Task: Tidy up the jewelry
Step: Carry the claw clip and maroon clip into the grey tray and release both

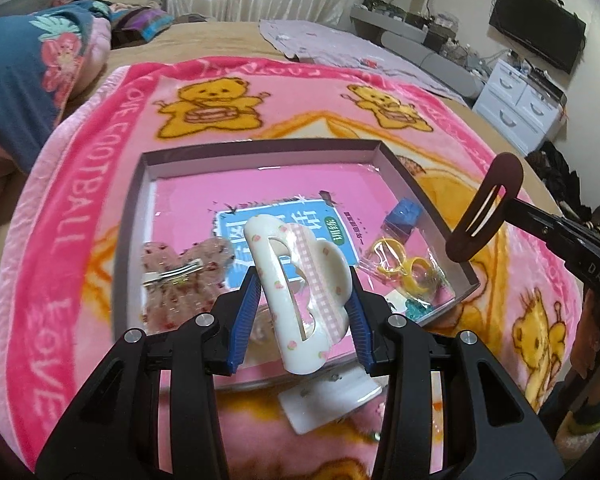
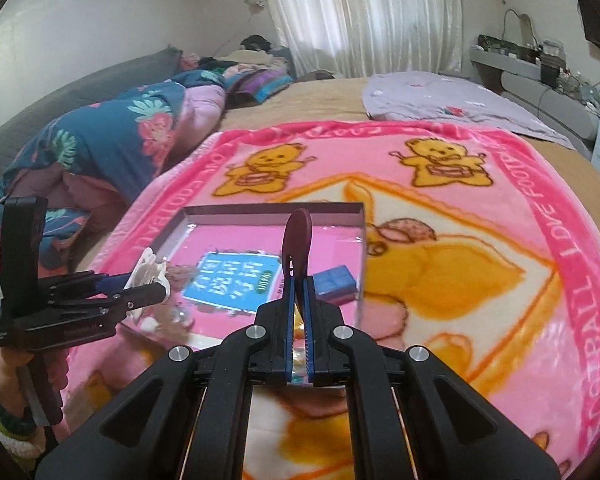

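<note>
Item 1. Left gripper: blue ribbed pads closed part-way onto a large cream plastic claw hair clip with pink gingham stripe and small peach prints, held by its two sides and raised above the near half of the box.

Item 2. Right gripper: jaws nearly together, pinching the lower end of a dark maroon flat snap hair clip, which stands upright beyond the fingertips. In the left view this clip hangs over the box's right wall, well to the right of the cream clip.

Item 3. Shallow grey-walled cardboard box with pink floor and blue printed label, directly beneath and ahead of both grippers, resting on a pink fleece blanket with yellow bear pattern.

Item 4. Contents already in the box: a beige knitted bow on a metal clip, left of the cream clip; a clear bag of yellow rings and a blue block, to its right. A teal piece by the near right corner is too blurred to name.

Item 5. White flat object on the blanket, below the left gripper, outside the box; possibly another clip.

Handling note, as judgement: lower the cream clip into the free floor between bow and ring bag before opening; bring the maroon clip inward past the wall first, so it does not catch the rim or fall outside.
</note>
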The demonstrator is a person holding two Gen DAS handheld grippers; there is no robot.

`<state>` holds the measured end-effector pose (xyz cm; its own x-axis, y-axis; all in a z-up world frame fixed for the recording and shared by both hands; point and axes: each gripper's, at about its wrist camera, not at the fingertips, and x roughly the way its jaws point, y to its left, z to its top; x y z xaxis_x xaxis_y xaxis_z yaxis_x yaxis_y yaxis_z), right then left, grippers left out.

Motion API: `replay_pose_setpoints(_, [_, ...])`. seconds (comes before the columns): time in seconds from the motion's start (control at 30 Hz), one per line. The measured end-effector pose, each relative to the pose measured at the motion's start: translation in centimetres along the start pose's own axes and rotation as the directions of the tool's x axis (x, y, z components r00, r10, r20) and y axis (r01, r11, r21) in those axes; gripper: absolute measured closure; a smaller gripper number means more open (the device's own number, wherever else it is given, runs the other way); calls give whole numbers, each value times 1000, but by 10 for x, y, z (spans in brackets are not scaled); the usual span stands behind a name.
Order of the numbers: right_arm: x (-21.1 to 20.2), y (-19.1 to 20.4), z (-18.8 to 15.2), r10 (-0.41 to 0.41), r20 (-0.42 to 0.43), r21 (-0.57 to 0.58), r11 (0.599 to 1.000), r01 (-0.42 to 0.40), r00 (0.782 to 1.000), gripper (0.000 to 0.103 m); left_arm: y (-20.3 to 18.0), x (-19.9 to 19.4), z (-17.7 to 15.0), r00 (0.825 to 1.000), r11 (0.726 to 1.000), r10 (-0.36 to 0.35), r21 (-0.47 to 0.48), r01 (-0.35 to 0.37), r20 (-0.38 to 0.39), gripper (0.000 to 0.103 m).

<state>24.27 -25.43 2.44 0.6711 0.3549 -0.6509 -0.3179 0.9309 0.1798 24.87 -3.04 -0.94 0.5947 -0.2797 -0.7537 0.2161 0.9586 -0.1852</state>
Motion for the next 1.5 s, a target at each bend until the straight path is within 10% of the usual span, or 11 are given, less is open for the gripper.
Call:
replay_pose_setpoints(0.87, [49,-17,6,49,-61,87,995,-44,997,98,-11,33,-8,998,999,-18,36,20,-54,69])
replay_pose_setpoints(1.0, [37,-22,3,62,-40,122,991,-56,997,70,-9,32,-8,998,999,-17,31,19,-55,69])
replay_pose_setpoints(1.5, [-3,-27,-8,31,20,130,991,-33,999,32,-5,9,-5,1000,1000,-22,3,22,-6,50])
